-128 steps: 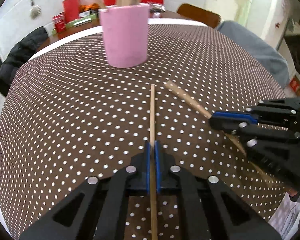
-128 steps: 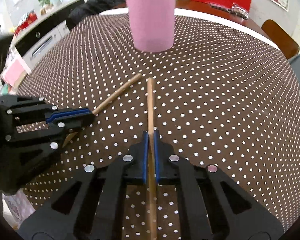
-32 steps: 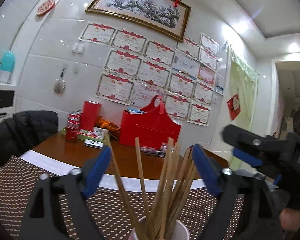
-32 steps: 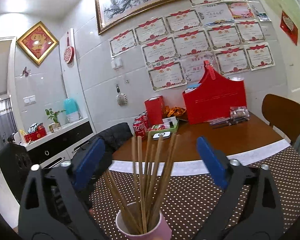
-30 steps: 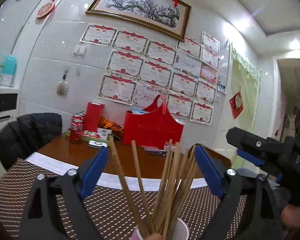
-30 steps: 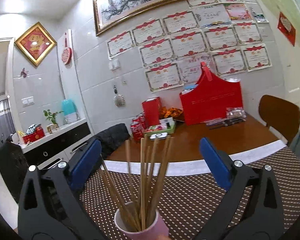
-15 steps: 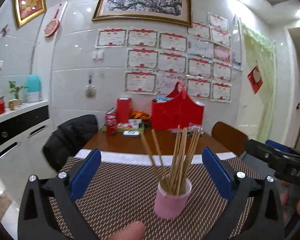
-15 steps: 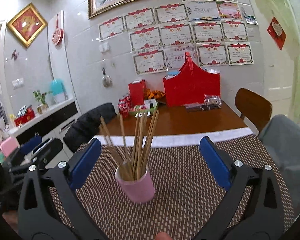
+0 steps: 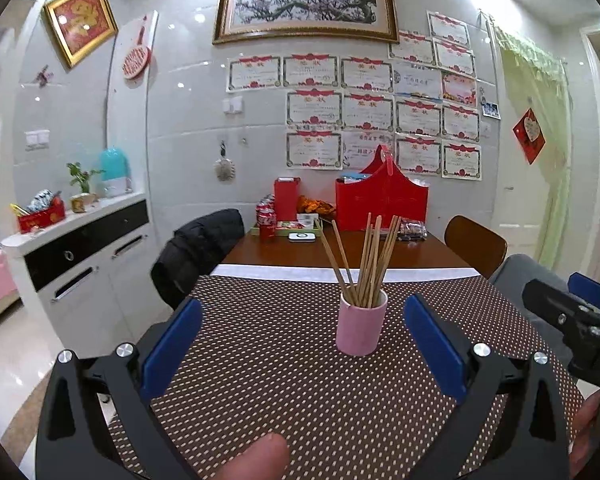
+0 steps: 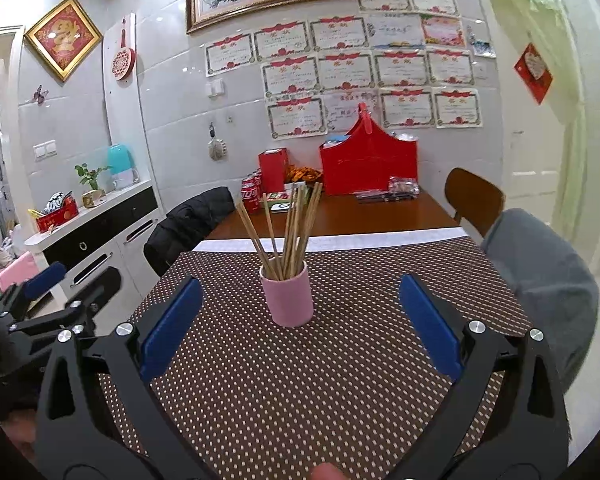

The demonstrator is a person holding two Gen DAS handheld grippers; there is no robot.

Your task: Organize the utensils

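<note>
A pink cup (image 9: 361, 326) stands upright on the brown dotted tablecloth (image 9: 284, 376), with several wooden chopsticks (image 9: 370, 260) standing in it. It also shows in the right wrist view (image 10: 288, 298), with the chopsticks (image 10: 292, 232) fanned out. My left gripper (image 9: 300, 352) is open and empty, held back from the cup. My right gripper (image 10: 296, 328) is open and empty, also short of the cup. The right gripper shows at the right edge of the left wrist view (image 9: 576, 312); the left gripper shows at the left edge of the right wrist view (image 10: 44, 304).
A red bag (image 9: 380, 198), red cans (image 9: 266, 220) and small items sit at the table's far end. A wooden chair (image 9: 474, 244) and a grey-draped chair (image 10: 540, 280) stand on the right, a jacket-draped chair (image 9: 196, 252) and a white cabinet (image 9: 80, 264) on the left.
Earlier each gripper was shut on a chopstick lying on the table. Both opened over the cup, and have since pulled back from it, so it looks smaller and farther.
</note>
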